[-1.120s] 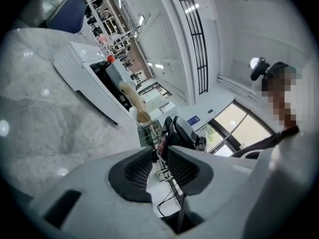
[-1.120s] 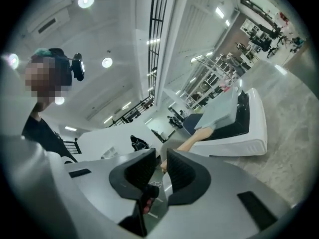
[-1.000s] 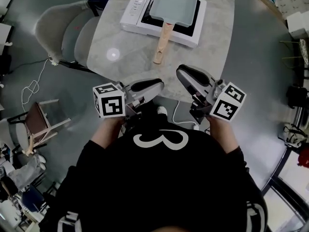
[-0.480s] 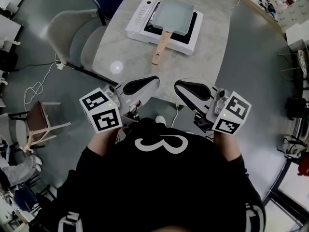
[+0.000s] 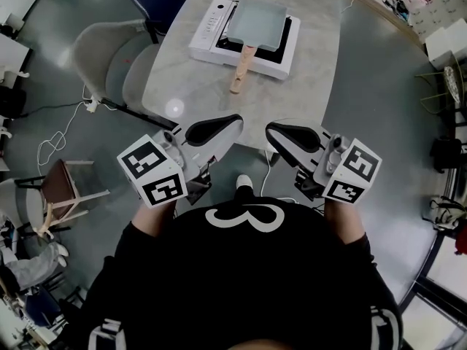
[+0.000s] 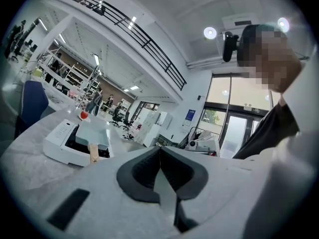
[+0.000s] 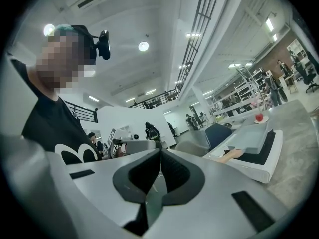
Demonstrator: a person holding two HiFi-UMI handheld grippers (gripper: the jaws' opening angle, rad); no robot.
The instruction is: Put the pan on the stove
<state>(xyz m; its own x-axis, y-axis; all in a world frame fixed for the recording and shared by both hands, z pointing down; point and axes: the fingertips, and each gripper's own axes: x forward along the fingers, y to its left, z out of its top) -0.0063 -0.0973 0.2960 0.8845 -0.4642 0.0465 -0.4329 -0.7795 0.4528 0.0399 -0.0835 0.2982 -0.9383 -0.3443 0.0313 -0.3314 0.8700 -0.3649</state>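
Sitting on a white rectangular stove [image 5: 211, 22] toward the mottled grey bench's [image 5: 188, 86] far end is a square pale metal pan [image 5: 259, 22] with a wooden handle. The left hand-held gripper [image 6: 159, 153] and right hand-held gripper [image 7: 160, 156] are both closed tight and empty.

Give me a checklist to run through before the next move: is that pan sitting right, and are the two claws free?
1. Pan sits on the stove: ok.
2. Wooden handle is reachable, pointing past the stove's edge toward the person: ok.
3. Left gripper is empty, jaws together: ok.
4. Right gripper is empty, jaws together: ok.
5. Both grippers are apart from the pan, at the table's near end: ok.
6. Stove is switched off: cannot tell.
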